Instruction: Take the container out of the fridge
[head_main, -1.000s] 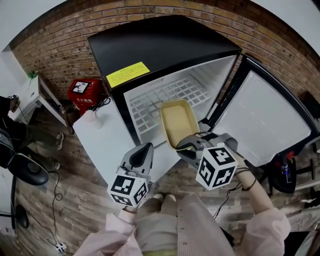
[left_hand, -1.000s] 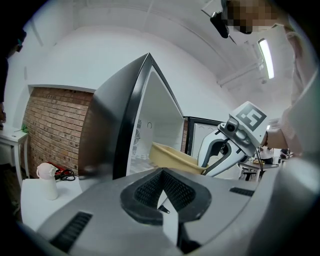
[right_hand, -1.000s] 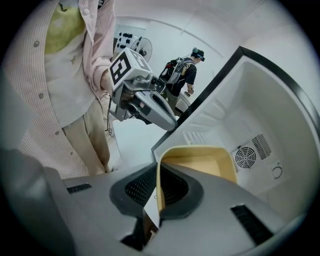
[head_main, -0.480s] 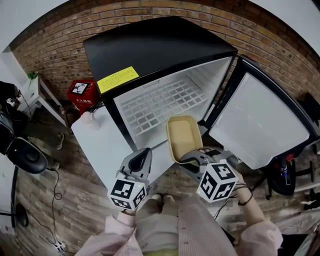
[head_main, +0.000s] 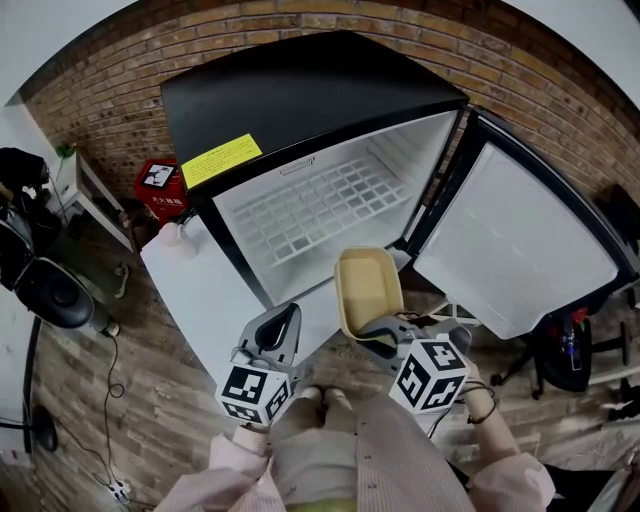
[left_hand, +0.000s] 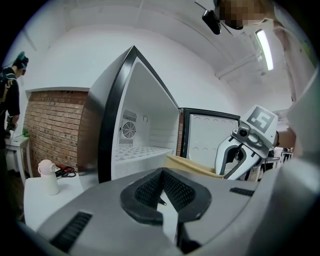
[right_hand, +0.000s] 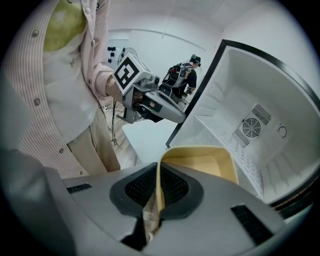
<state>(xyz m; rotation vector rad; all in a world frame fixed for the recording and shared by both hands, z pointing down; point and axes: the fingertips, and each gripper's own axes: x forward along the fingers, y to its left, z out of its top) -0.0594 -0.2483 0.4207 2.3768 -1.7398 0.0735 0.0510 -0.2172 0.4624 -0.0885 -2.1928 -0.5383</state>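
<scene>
beige container (head_main: 368, 288) held out in front of the open fridge (head_main: 300, 95)
the shallow rectangular container sits open side up, empty, clear of the cabinet and just before its lower edge, its near rim pinched in the right gripper (head_main: 372, 326). the fridge is black outside and white inside, with its door (head_main: 520, 240) swung wide.

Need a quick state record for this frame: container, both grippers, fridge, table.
container: beige, empty, held in the air in front of the fridge opening
right gripper: shut on the container's near rim
left gripper: jaws together, nothing between them
fridge: door swung open, white grid shelf inside
table: white, left of the fridge, small white cup on it
</scene>
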